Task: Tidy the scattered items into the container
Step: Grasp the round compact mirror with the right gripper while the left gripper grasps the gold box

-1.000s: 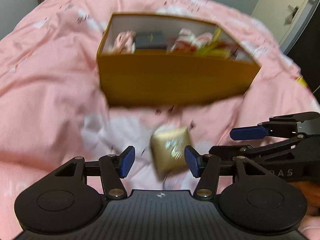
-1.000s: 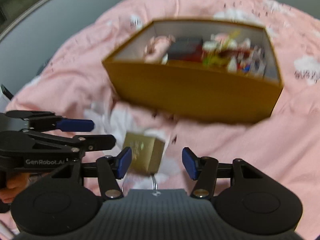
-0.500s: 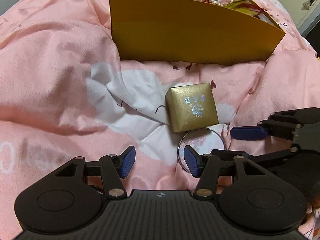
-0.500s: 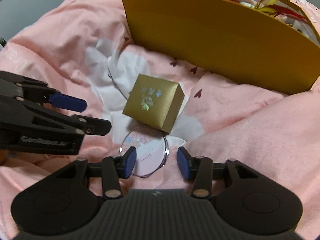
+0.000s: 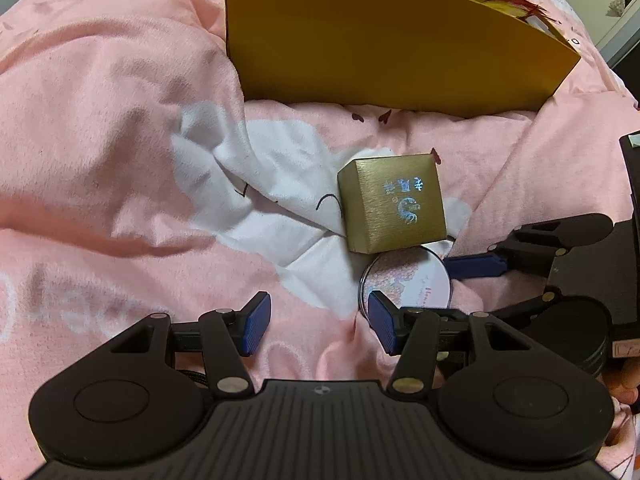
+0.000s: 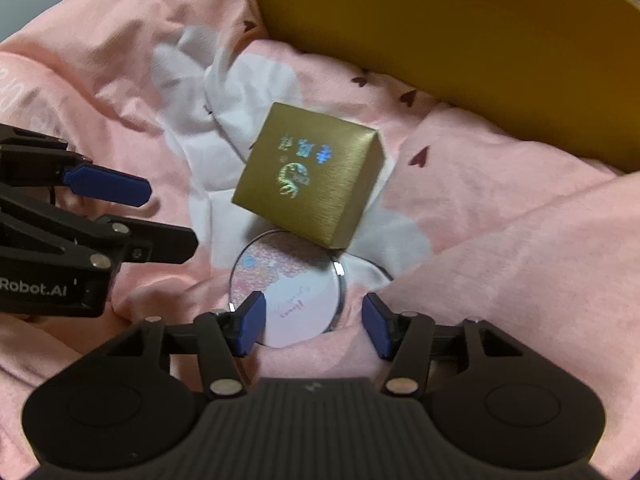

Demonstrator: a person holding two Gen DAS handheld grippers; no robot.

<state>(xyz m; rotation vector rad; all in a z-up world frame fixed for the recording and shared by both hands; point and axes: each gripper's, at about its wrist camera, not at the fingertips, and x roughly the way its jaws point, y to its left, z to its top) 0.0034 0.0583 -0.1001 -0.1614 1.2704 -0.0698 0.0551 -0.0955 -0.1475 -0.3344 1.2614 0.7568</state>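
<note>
Left wrist view: the left gripper (image 5: 318, 328) has sunk toward the bed, jaws apart and empty; the gold box (image 5: 392, 202) lies at one o'clock.

Right wrist view: the right gripper (image 6: 314, 326) has dropped, jaws opening astride the round mirror (image 6: 288, 288), ready to grasp; the yellow container (image 6: 460, 36) stands at one o'clock.

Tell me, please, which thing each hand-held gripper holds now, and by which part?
Nothing is held. The left hand-held gripper is open over the blanket. The right hand-held gripper is opening, with the round compact lying between its jaws, not pressed.
</note>
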